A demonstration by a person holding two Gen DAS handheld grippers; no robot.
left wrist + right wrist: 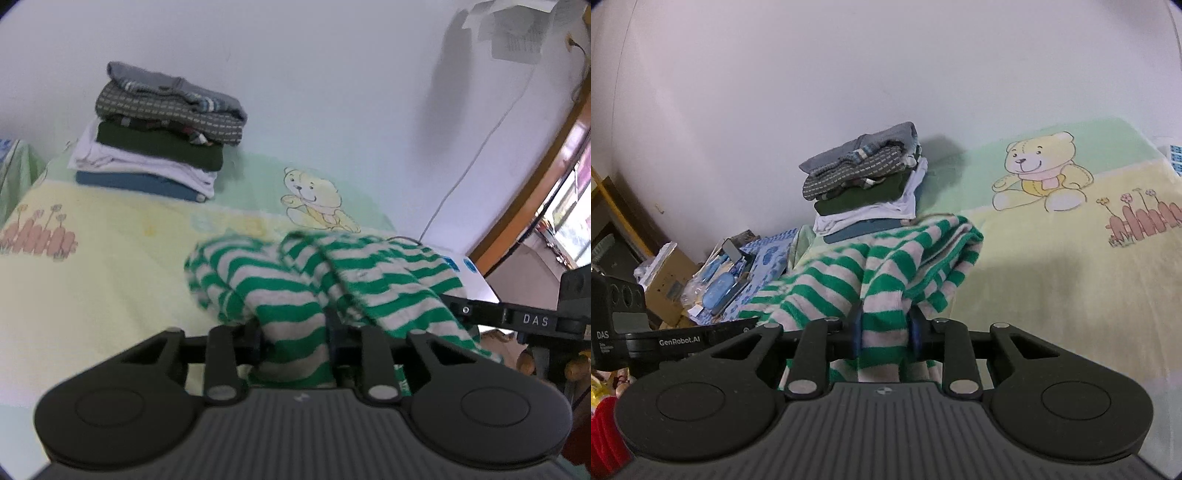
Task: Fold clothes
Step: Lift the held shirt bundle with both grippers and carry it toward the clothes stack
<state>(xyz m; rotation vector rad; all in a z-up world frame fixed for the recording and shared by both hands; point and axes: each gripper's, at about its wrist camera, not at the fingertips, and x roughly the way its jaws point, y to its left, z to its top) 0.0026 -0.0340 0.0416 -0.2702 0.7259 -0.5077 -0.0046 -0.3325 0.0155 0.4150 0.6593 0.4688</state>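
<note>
A bed (92, 295) spread with a yellow-green bear-print blanket (1071, 277) stands against a pale wall (295, 74). A stack of folded clothes (159, 133) sits at its far edge by the wall. The green-and-grey striped garment (295, 280) hangs bunched above the blanket's near part, its long axis running sideways between the tools. The left gripper (293, 332) pinches one end, and the right gripper (884, 332) pinches the other; both jaws are pressed on cloth.
</note>
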